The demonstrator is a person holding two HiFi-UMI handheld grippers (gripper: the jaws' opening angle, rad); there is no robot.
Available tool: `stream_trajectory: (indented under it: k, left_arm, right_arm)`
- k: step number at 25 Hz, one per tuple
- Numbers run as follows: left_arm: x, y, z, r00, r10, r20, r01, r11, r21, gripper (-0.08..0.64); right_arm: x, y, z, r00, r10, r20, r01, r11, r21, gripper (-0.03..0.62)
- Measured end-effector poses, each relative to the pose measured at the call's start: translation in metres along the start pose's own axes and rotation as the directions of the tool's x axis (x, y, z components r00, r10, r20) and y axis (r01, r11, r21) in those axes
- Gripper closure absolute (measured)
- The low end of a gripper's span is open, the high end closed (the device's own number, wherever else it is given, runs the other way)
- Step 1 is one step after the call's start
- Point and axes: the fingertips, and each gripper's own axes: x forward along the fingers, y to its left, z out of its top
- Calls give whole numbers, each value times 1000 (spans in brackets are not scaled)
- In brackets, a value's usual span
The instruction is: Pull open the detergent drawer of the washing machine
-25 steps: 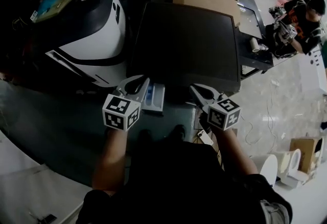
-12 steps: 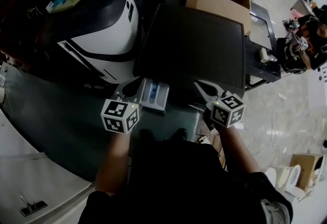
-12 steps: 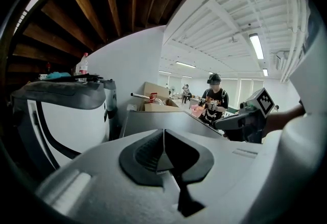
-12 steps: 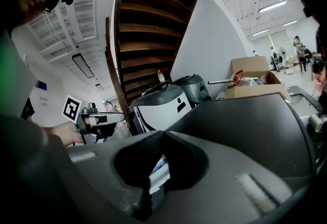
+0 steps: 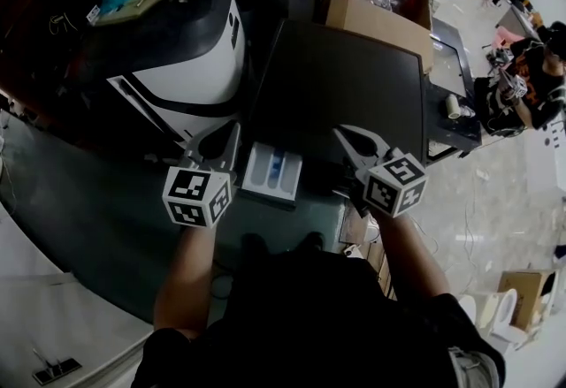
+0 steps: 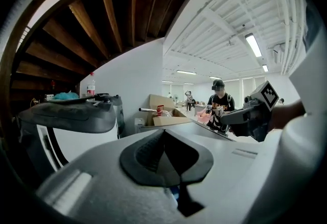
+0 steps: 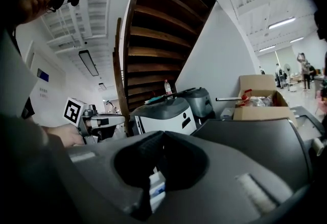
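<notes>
detergent drawer (image 5: 272, 172) now sticks further out of washing machine (image 5: 345, 86); left gripper (image 5: 233, 135) jaws just closed empty; right gripper (image 5: 343, 133) pressed together, seemingly empty. pull looks done.

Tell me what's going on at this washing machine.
A person stands over the washing machine with a gripper in each hand. Its detergent drawer already stands pulled out. Neither gripper holds it: the left gripper, beside the drawer, has just closed its jaws on nothing, and the right gripper is shut and empty too.
</notes>
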Motion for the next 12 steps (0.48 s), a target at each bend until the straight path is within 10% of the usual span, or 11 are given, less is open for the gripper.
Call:
stream_trajectory:
  k: [12]
  left_arm:
    - [-4, 4, 0, 1000, -7, 26, 8, 999, -40, 549]
  right_arm:
    - [-4, 17, 10, 995, -9, 101, 10, 1000, -17, 589]
